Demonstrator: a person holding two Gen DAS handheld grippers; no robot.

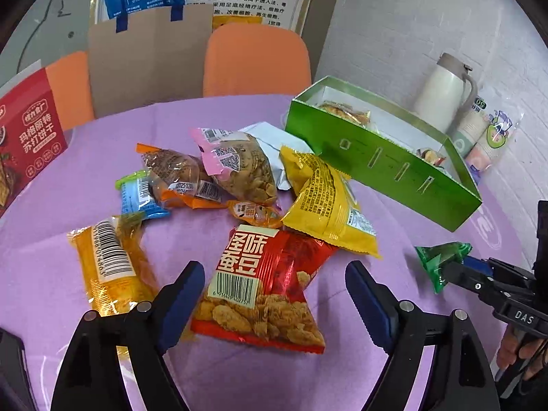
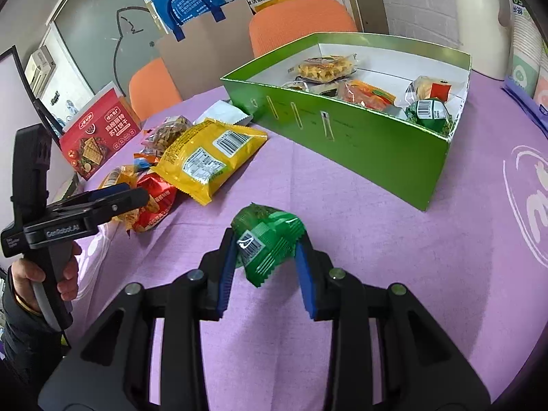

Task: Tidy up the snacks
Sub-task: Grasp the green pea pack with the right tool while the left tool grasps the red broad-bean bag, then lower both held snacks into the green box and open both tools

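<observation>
A: The right gripper (image 2: pixel 265 257) is clenched on the small green packet (image 2: pixel 265 239), pinching it by its crimped lower half between the blue pads (image 2: pixel 227 274). The packet sits in front of the green box (image 2: pixel 342 137), short of its near wall, and looks to be just off the purple tabletop (image 2: pixel 411 274).

B: So the step in hand, as I judge it, is carrying that packet into the box. What makes it go well?

A: Keep the squeeze steady, since the wrapper is slick and held only at one end. Lift enough to clear the box's near wall, then let go over a bare patch of the white floor, not on top of the green packet already inside (image 2: pixel 430 113).

B: And the left?

A: The left gripper (image 1: pixel 274 294) is released, jaws spread wide either side of the red bean packet (image 1: pixel 263 294), low over the tabletop and touching nothing I can see. That packet lies at the near end of the loose pile, to the left of the box.

B: The poses?

A: The right gripper points forward toward the box, roughly level. The left angles down at the pile, a hand (image 2: pixel 44 270) gripping its handle.
</observation>
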